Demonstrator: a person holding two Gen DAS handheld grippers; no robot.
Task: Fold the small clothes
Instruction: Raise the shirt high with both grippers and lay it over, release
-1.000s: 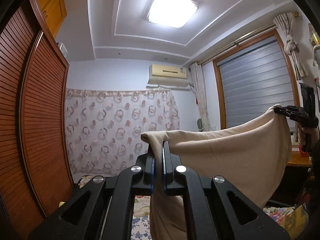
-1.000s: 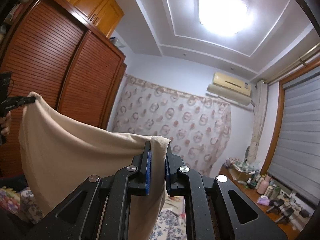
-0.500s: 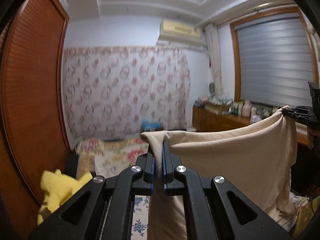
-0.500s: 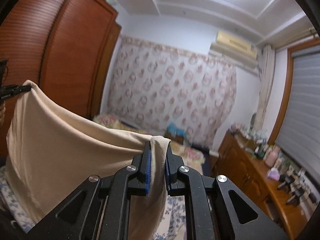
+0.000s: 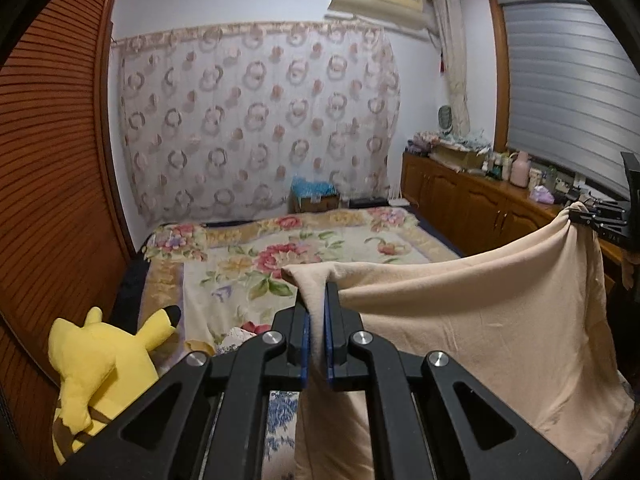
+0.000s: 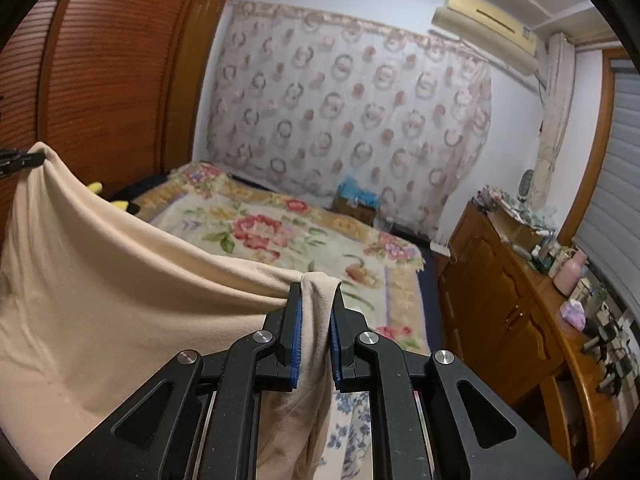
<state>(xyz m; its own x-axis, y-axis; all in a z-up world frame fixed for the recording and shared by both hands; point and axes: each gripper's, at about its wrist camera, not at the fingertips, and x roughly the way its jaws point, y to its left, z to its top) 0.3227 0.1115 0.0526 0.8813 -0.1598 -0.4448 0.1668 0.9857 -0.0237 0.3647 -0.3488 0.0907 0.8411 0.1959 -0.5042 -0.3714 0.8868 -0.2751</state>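
Observation:
A beige garment (image 5: 472, 320) hangs stretched in the air between my two grippers, above the near end of a bed. My left gripper (image 5: 317, 292) is shut on one top corner of it, and the cloth sags to the right up to my right gripper (image 5: 588, 216), seen far right. In the right wrist view my right gripper (image 6: 316, 292) is shut on the other corner of the beige garment (image 6: 120, 300). There the left gripper (image 6: 24, 159) shows at the far left edge, pinching the cloth. The garment's lower hem is out of sight.
Ahead lies a bed with a floral blanket (image 5: 304, 248). A yellow plush toy (image 5: 100, 364) sits at its near left, by a louvred wooden wardrobe (image 5: 52, 184). A wooden sideboard (image 6: 520, 312) crowded with bottles runs along the right. A patterned curtain (image 5: 256, 120) covers the far wall.
Both grippers have come down and tipped from facing the ceiling to facing the bed, carrying the stretched garment with them. Both grips on the cloth are unchanged.

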